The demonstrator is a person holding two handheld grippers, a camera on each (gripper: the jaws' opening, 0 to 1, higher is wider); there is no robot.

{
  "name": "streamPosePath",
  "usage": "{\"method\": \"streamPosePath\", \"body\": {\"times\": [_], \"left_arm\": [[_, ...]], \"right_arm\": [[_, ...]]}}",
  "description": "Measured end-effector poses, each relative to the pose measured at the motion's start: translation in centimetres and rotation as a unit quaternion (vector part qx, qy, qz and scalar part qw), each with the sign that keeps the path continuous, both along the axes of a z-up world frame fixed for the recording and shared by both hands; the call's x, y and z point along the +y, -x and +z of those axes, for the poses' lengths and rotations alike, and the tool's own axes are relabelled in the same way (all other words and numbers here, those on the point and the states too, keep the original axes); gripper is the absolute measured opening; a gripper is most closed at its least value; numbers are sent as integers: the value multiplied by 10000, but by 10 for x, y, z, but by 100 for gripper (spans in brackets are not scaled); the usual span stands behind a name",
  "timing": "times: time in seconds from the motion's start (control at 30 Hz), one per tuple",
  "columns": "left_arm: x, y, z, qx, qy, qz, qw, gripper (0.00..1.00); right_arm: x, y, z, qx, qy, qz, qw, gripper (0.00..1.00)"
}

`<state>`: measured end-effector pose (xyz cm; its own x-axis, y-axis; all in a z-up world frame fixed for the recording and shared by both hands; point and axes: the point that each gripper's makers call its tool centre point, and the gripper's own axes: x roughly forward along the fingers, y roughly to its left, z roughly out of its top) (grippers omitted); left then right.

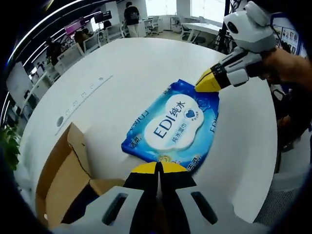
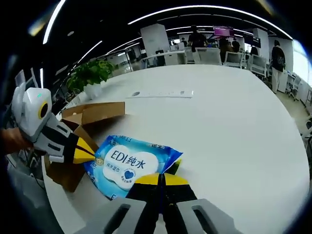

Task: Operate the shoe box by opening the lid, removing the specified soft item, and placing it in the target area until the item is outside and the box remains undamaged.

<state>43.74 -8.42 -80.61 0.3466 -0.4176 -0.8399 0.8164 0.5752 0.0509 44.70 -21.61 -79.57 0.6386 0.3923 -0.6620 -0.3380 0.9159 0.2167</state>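
Desk (image 1: pixel 146 63): white, round | Shoe box (image 1: pixel 63 180): open at desk edge, intact | Wipes pack (image 1: pixel 173 124): outside box, apparently just above desk, not yet released | Left gripper (image 1: pixel 158 168): pinching near edge | Right gripper (image 2: pixel 161 179): pinching opposite edge

The white tabletop (image 1: pixel 146 63) lies bare and broad beyond the blue wipes pack (image 1: pixel 170 124), open to a tool from the far side. The brown cardboard box (image 1: pixel 63 180) with raised flaps blocks one side, close beside the pack. A flat strip (image 2: pixel 161 93) lies well apart. The left tool (image 1: pixel 158 168) and right tool (image 2: pixel 162 179) occupy opposite ends of the pack.
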Motion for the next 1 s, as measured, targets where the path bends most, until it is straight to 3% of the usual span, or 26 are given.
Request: {"method": "streamPosePath", "body": {"times": [0.4, 0.73, 1.0], "left_arm": [[5, 5, -2, 95, 45, 136, 9999, 1], [10, 4, 10, 178, 518, 426, 9976, 3], [10, 3, 31, 115, 901, 557, 9943, 9]], "right_arm": [[-7, 6, -4, 40, -151, -363, 9992, 0], [-14, 12, -3, -4, 104, -350, 9993, 11], [-8, 22, 16, -203, 192, -206, 9994, 21]]}}
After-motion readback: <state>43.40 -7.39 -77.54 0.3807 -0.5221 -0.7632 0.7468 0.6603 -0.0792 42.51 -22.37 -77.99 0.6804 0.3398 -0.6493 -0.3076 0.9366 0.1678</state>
